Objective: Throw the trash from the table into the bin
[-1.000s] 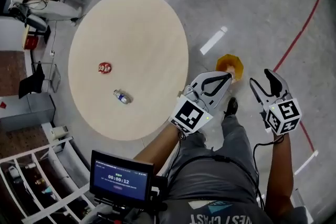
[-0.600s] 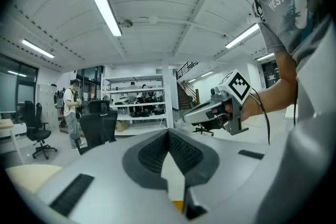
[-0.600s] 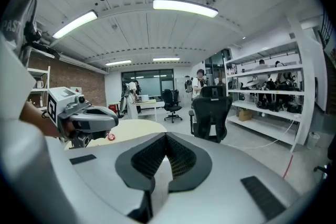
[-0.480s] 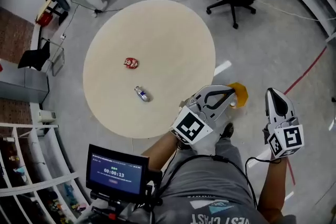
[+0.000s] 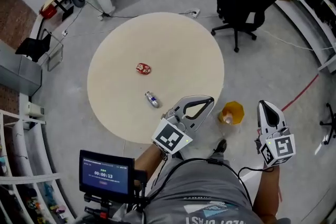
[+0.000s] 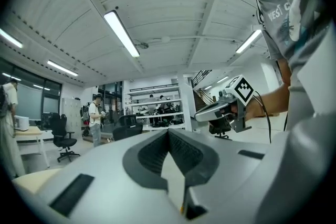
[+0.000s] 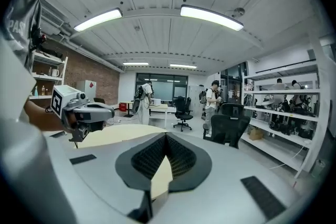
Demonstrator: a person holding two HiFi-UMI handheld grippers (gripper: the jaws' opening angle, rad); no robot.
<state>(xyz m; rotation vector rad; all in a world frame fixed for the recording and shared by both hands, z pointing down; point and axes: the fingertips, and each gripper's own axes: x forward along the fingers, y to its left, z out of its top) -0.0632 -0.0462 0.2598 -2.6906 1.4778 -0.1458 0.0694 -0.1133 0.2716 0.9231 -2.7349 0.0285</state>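
My left tool (image 5: 210, 100) is pinched shut on nothing, held up by the near right edge of the round counter (image 5: 173, 44). My right tool (image 5: 265, 106) is closed and empty too, further right over the grey floor (image 5: 273, 60). Two pieces are left on the counter: a crumpled red scrap (image 5: 143, 68) near the middle and a small bottle (image 5: 151, 99) toward the near edge. The yellow bin (image 5: 231, 113) stands on the floor just off the near right edge, with something pale inside, so I judge the job partly done. Black office chairs (image 5: 242, 0), desks and shelving ring the counter.
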